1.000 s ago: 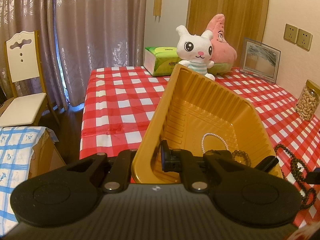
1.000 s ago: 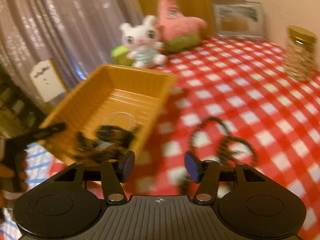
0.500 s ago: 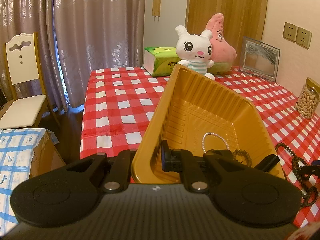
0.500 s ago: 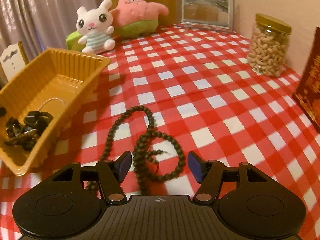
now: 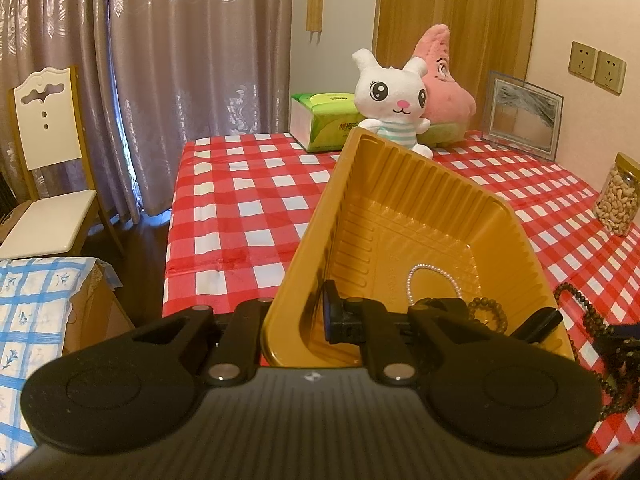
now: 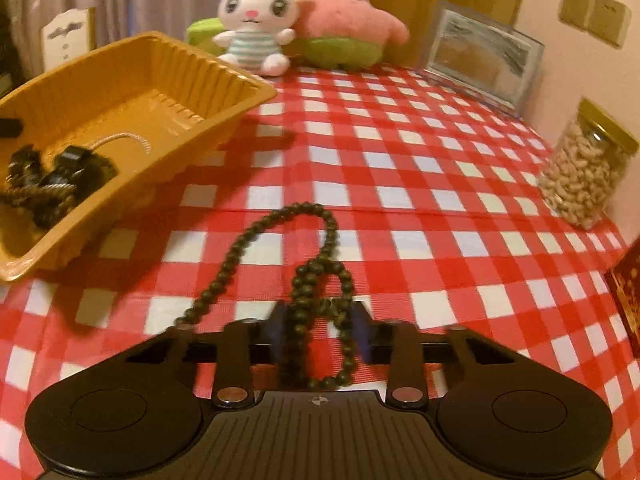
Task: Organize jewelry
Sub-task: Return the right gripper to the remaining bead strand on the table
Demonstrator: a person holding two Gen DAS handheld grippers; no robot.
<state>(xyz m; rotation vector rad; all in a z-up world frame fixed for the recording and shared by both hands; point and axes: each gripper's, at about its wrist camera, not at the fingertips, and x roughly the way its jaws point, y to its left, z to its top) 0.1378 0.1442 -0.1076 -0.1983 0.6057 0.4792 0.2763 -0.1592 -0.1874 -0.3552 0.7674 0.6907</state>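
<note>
My left gripper (image 5: 296, 320) is shut on the near wall of a yellow plastic tray (image 5: 400, 208) and holds it tilted up off the red-checked table. In the tray lie a white pearl strand (image 5: 434, 276) and dark bead bracelets (image 5: 486, 310). In the right wrist view the tray (image 6: 132, 80) sits at the left with dark jewelry (image 6: 52, 184) in it. A long dark bead necklace (image 6: 316, 248) lies on the cloth. My right gripper (image 6: 318, 320) stands low over the necklace's near loops, jaws narrowed around the beads.
A white bunny plush (image 6: 256, 24) and a pink star plush (image 6: 348, 20) sit at the table's back. A picture frame (image 6: 484, 56) and a jar of cashews (image 6: 584, 168) stand at the right. A white chair (image 5: 44, 160) stands off the left edge.
My right gripper has swung from the tray to the necklace, dropped low over it and narrowed its jaws around the beads. The left gripper has kept the tray tilted.
</note>
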